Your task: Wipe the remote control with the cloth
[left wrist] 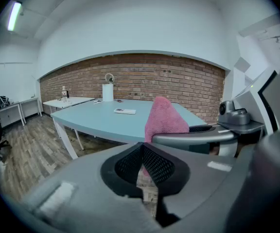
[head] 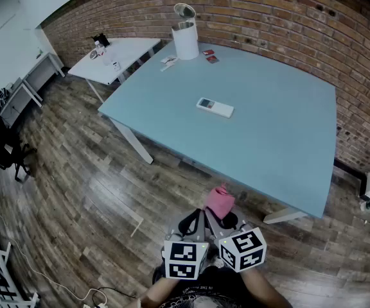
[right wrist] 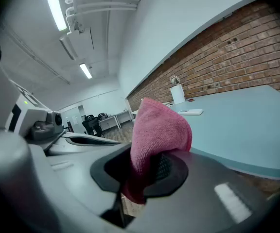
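Observation:
A white remote control (head: 214, 107) lies near the middle of the light blue table (head: 281, 140); it shows small and far off as the remote (left wrist: 124, 111) in the left gripper view and the remote (right wrist: 191, 111) in the right gripper view. My right gripper (right wrist: 147, 171) is shut on a pink cloth (right wrist: 158, 132), which stands up from the jaws. The cloth (head: 218, 201) hangs over the floor, short of the table's near edge. My left gripper (left wrist: 141, 165) is shut with nothing in it, close beside the right one. Both marker cubes sit low in the head view.
A white cylindrical kettle (head: 185, 39) with a small round mirror behind it stands at the table's far side, with small items (head: 211, 56) beside it. A white side table (head: 115, 58) stands at the far left. A brick wall (head: 288, 24) backs the table. Wooden floor (head: 76, 172) lies before it.

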A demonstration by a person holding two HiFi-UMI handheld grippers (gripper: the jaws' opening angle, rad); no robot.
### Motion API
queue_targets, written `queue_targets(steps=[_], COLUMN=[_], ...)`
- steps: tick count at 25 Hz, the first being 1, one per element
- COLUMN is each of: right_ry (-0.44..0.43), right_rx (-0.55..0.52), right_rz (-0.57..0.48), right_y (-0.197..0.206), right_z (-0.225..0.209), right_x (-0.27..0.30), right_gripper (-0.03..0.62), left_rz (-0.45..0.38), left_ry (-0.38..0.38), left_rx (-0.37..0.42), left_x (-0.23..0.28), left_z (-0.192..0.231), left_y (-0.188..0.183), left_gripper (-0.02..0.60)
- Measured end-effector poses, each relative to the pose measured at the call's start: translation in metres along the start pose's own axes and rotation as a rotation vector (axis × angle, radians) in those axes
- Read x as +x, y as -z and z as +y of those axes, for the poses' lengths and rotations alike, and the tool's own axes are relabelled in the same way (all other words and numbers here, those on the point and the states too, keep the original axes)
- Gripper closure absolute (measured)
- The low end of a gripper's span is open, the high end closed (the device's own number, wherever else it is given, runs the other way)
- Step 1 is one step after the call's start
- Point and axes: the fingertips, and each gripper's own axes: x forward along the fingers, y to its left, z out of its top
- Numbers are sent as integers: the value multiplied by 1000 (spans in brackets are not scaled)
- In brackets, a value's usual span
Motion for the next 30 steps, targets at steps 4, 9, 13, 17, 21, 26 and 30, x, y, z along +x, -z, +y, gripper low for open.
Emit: queue_targets(steps=[4, 9, 13, 17, 21, 26, 30], right_ry=[8, 29, 52, 84, 114, 175, 251], right_rx=[0, 1, -7, 6, 16, 26, 53], right_rz=[2, -4, 0, -2, 11, 17, 15], right_y=[0, -9, -20, -33, -45, -73, -96], right_z=[-6, -20, -36, -57, -77, -100, -124], right_x=[8, 26, 48, 72, 96, 123, 142], right_gripper=[528, 528, 528, 528, 526, 526, 526], left_rz=[-9, -13, -10, -10, -6, 19, 27], left_ry=[22, 45, 71, 118, 159, 238, 307], left_rx=[-15, -24, -21, -25, -26, 11, 54], left_x=[10, 31, 59, 90, 121, 156, 187], left_z=[2, 13, 26, 37, 51, 69, 83], left_y=[1, -6, -18, -37, -55, -77, -103], left_gripper=[578, 578, 578, 578, 578, 578, 578])
